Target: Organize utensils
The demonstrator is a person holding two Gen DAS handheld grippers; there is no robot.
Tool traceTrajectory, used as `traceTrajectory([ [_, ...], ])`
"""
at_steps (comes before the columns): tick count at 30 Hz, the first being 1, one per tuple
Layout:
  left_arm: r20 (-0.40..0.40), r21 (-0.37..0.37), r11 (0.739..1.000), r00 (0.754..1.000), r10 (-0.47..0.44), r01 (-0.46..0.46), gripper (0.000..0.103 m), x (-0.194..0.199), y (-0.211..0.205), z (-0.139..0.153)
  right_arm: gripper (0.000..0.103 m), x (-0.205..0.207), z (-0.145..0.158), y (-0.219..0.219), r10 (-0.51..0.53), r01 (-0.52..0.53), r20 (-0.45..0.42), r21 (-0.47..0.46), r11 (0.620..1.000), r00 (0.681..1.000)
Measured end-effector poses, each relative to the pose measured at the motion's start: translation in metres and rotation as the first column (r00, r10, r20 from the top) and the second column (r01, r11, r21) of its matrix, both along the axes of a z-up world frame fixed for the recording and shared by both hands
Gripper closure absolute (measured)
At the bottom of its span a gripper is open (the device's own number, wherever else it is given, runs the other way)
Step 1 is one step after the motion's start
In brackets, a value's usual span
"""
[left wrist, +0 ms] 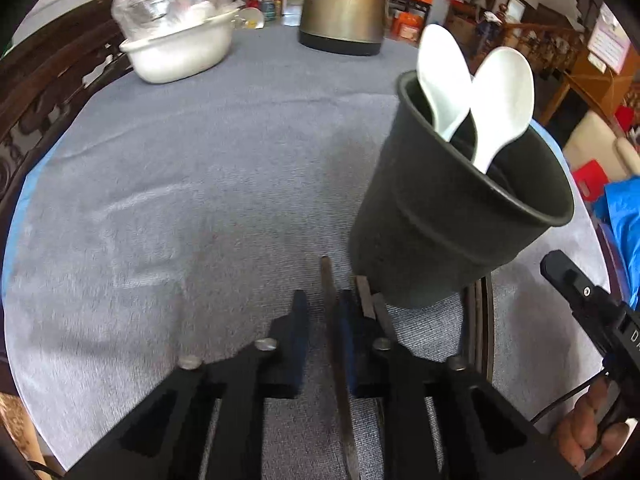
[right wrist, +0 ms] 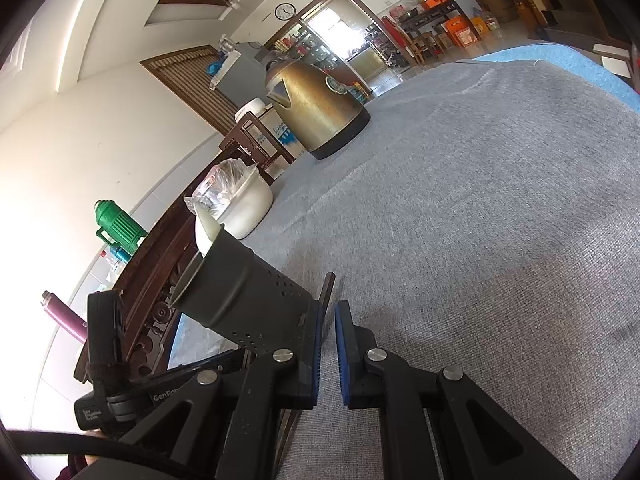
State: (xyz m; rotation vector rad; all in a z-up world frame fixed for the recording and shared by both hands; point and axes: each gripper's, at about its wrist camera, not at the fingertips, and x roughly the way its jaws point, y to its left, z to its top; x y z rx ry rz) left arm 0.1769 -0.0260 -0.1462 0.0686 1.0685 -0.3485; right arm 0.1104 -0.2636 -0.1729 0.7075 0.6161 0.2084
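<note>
Nearest the black cup (left wrist: 452, 208), a thin dark chopstick (left wrist: 340, 360) is seen between the nearly closed fingers of the left gripper (left wrist: 322, 312), apparently pinched, though contact is blurred. More chopsticks (left wrist: 370, 300) lie at the cup's base. The right gripper (right wrist: 329, 320) is held narrowly parted, nothing gripped. Two white spoons (left wrist: 444, 80) stand in the cup. Beyond it, a white bowl (left wrist: 180, 56) and brass kettle (left wrist: 344, 4) rest on the grey cloth (left wrist: 200, 200).

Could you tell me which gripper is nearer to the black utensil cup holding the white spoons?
Left, though only just. The left gripper sits at the cup's base, jaws pinching a chopstick. The right gripper is beside the cup, its jaws slightly parted.
</note>
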Motion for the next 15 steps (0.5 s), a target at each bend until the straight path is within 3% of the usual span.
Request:
traceTrajectory([
  [9,0.013,-0.092,0.996,1.000,0.001,0.000,0.098,-0.015,0.009,0.008,0.093,0.008,-0.004,0.006,0.040,-0.040,-0.052,0.007,0.999,0.998],
  [15,0.054,-0.143,0.989,0.998,0.029,-0.021,0.098,-0.022,0.027,0.028,0.093,0.024,0.013,0.018,0.066,-0.068,-0.081,-0.031,0.997,0.995],
])
